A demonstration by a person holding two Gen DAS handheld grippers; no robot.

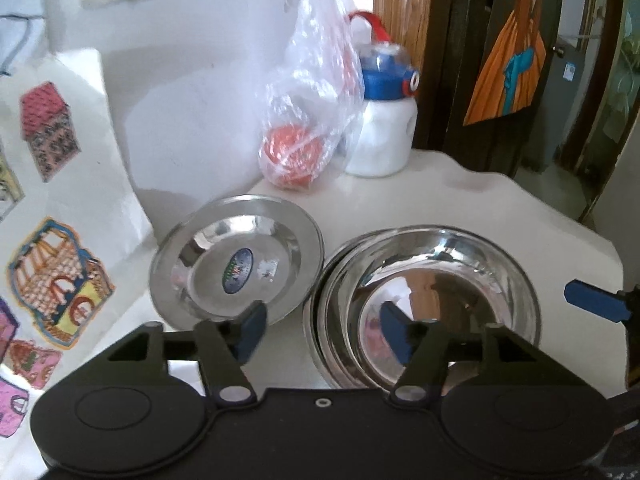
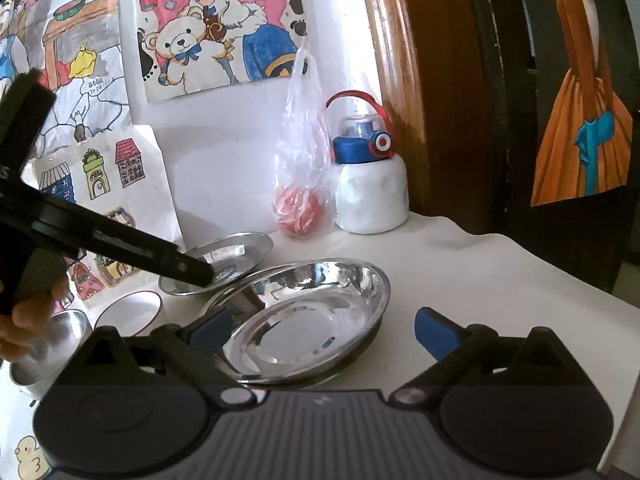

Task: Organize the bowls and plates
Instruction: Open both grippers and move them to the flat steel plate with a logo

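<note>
Because everything you are sorting here is thin polished steel, expect it to be light, stiff and slick, so take each piece by its flat rim, one pad above and one below, not by the curved wall, where the pads would likely slide. Nearest you, your left gripper stands partly open with nothing between its pads, hovering over the gap between the two plates, and your right gripper is spread wide and also empty, its jaws straddling the near edge of the big plate without touching it. That big plate sits nested on at least one more dish on the white table; from the left view I count two or perhaps three rims in that stack, and I cannot tell which. Just beside it, to the left and a little farther back, lies one smaller plate with a sticker in its well, its rim nearly touching the stack. Low on the left of the right view you have one small steel bowl by your hand and one white bowl with a dark rim; that one may be ceramic, so handle it as heavier and breakable. Farthest back stand one plastic bag holding something red and one water bottle.
</note>
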